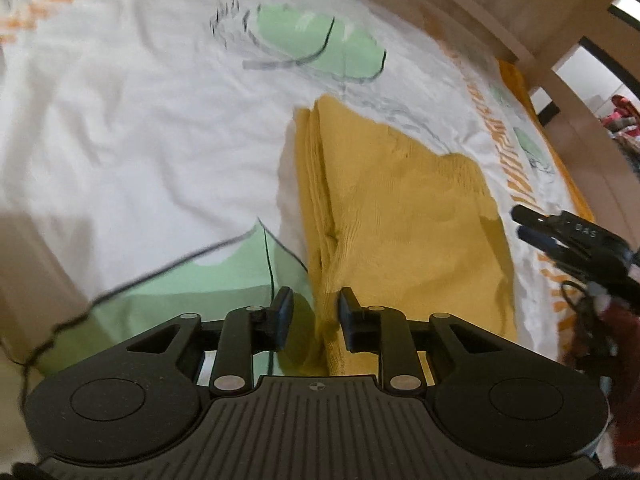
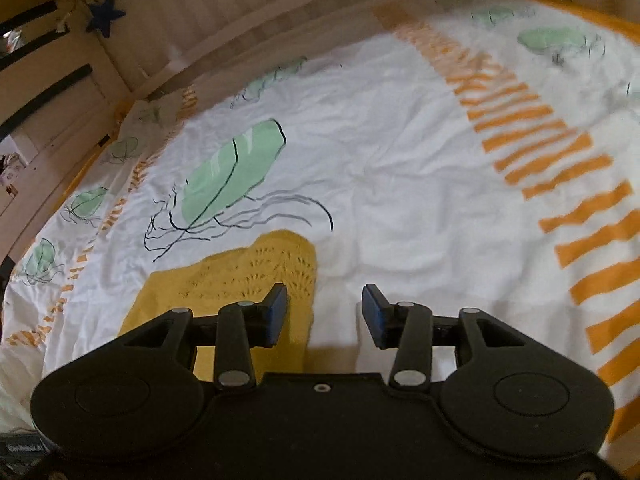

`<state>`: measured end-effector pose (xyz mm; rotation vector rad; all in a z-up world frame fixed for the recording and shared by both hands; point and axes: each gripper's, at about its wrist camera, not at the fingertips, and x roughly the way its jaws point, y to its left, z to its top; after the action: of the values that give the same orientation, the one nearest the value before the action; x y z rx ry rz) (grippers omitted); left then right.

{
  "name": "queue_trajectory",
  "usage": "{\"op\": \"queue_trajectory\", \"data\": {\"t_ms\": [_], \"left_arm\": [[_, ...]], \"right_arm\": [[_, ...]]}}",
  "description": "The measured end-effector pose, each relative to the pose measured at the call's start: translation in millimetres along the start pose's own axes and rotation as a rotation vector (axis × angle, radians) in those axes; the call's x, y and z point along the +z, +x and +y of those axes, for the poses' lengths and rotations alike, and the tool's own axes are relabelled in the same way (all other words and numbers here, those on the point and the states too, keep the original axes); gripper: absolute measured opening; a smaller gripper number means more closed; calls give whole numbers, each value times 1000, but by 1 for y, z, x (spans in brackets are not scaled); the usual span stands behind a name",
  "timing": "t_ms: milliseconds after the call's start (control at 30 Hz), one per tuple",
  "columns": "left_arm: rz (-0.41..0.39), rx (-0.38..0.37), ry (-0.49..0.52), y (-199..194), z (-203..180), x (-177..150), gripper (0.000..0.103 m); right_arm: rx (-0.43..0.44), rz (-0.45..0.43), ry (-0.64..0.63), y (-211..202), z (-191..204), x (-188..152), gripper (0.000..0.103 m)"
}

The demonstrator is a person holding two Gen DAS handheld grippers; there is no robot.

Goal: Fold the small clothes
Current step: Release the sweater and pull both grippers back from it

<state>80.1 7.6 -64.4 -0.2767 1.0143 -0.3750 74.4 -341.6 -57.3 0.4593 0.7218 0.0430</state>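
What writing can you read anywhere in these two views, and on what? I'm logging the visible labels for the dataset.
"DAS": white letters on the right gripper, seen in the left wrist view; possibly part of a longer word.
Small white print on a dark label at the lower left corner of the right wrist view: too blurred to read.
Yellow knit garment and printed bedsheet: pictures and stripes only, no words.

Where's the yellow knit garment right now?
The yellow knit garment lies folded on the white printed bedsheet, just ahead of the left hand-held gripper and left of the right hand-held gripper.
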Motion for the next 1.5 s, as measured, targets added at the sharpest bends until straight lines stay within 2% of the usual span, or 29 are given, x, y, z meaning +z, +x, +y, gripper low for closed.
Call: {"op": "queue_trajectory", "data": {"t_ms": [67,133,200,267,433,633,733,867,933,1067,1167,1233,1267,1500], "left_arm": [[-55,16,23,-9,-5,-1,25],[-96,40,49,-15,-11,1,34],[-133,77,78,-17,-17,7,49],[-151,90,96,-14,-24,16,55],[-153,109,126,7,-37,39,55],[-129,192,149,47,-36,61,55],[-93,226,148,65,-29,65,56],[-94,234,155,77,-23,63,70],[-99,236,159,76,-24,62,71],[-108,243,147,62,-27,63,69],[-160,276,176,41,-36,56,69],[-196,287,197,24,-44,50,69],[-211,284,202,16,-47,47,69],[-271,273,234,-49,-69,23,69]], "right_arm": [[-1,-30,-36,-9,6,0,56],[5,-61,-56,-17,10,-2,64],[10,-87,-75,-20,16,-3,76],[3,-98,-110,-18,24,-2,79],[-35,-82,-175,5,34,4,81],[-82,-28,-200,37,31,8,81],[-107,11,-195,49,25,5,81],[-152,51,-208,60,19,-4,85],[-150,47,-199,58,19,-4,86],[-135,-2,-160,38,19,-1,88],[-115,-57,-143,14,23,2,90],[-107,-101,-138,-6,28,4,95],[-97,-120,-140,-15,31,5,102],[-97,-194,-142,-71,54,-10,103]]}}
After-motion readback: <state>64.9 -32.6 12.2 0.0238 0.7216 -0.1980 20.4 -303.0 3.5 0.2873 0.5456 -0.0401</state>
